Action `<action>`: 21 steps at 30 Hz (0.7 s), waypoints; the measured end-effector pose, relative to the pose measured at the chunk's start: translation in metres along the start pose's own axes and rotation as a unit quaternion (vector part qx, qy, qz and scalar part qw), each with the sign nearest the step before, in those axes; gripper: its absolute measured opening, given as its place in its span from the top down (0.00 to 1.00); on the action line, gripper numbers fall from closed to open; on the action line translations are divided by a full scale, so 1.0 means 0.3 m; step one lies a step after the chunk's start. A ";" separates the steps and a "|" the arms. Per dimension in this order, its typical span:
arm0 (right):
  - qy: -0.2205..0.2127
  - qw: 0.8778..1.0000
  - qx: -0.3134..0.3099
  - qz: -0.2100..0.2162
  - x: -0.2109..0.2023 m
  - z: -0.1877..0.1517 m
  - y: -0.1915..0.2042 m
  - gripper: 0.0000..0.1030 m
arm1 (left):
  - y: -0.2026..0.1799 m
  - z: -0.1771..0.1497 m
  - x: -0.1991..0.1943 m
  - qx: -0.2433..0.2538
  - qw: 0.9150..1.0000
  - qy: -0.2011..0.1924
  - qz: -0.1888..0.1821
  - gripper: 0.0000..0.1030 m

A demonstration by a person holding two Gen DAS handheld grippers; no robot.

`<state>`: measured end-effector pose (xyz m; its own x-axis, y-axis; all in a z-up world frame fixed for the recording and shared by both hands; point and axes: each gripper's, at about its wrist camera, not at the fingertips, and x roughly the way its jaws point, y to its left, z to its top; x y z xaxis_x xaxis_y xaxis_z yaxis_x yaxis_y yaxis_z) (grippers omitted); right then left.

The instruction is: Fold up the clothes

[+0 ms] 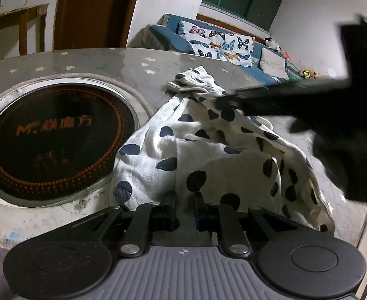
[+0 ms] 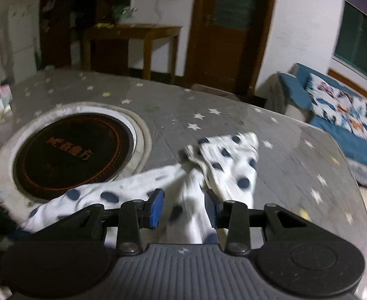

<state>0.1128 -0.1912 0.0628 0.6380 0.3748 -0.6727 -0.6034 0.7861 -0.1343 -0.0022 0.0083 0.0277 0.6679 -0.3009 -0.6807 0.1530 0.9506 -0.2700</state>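
Jaws of the left gripper (image 1: 185, 211) stand nearly closed, with only a narrow slot between the dark pads, and the near edge of the garment (image 1: 208, 150) runs down into that slot; whether the pads truly pinch the cloth I cannot tell, as the fabric hides the contact. On the right gripper (image 2: 184, 206) the jaws stand apart, released, and a bunched strand of the garment (image 2: 223, 165) passes up through the gap, close to the blue pads (image 2: 156, 208) without being squeezed by them. Seen from the left wrist, the right gripper shows as a blurred black shape (image 1: 296, 100) reaching in from the right, its tip over the far, gathered part of the cloth. That garment is white with dark navy dots, crumpled and twisted, lying on the grey star-patterned worktop (image 1: 123, 65) just right of the round black cooker plate (image 1: 55, 142) set into it; one fold overlaps the plate's pale rim in the right wrist view. A blue sofa (image 1: 256, 70) with a butterfly-print cover stands beyond the worktop.
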 end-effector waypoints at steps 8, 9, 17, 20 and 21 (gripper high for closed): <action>0.043 0.999 0.003 0.010 0.211 0.089 -0.045 0.65 | -0.011 -0.006 -0.001 0.017 1.000 -0.003 -0.001 0.79; 0.043 0.999 0.003 -0.008 0.225 0.098 -0.064 0.65 | -0.010 -0.008 -0.003 0.018 1.000 -0.004 -0.002 0.79; 0.042 0.982 0.007 -0.185 0.219 0.061 -0.285 0.64 | -0.001 -0.023 -0.014 0.020 1.000 -0.008 -0.010 0.78; 0.053 0.970 0.033 -0.235 0.202 0.026 -0.374 0.64 | 0.002 -0.027 -0.016 0.019 1.000 -0.009 -0.014 0.77; 0.053 0.968 0.047 -0.241 0.192 0.018 -0.400 0.64 | 0.002 -0.028 -0.016 0.020 1.000 -0.010 -0.015 0.76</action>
<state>0.2246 -0.2614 0.0441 0.7784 -0.0952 -0.6206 -0.1994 0.8998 -0.3881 -0.0115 0.0096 0.0252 0.6765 -0.3272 -0.6598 0.2014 0.9439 -0.2617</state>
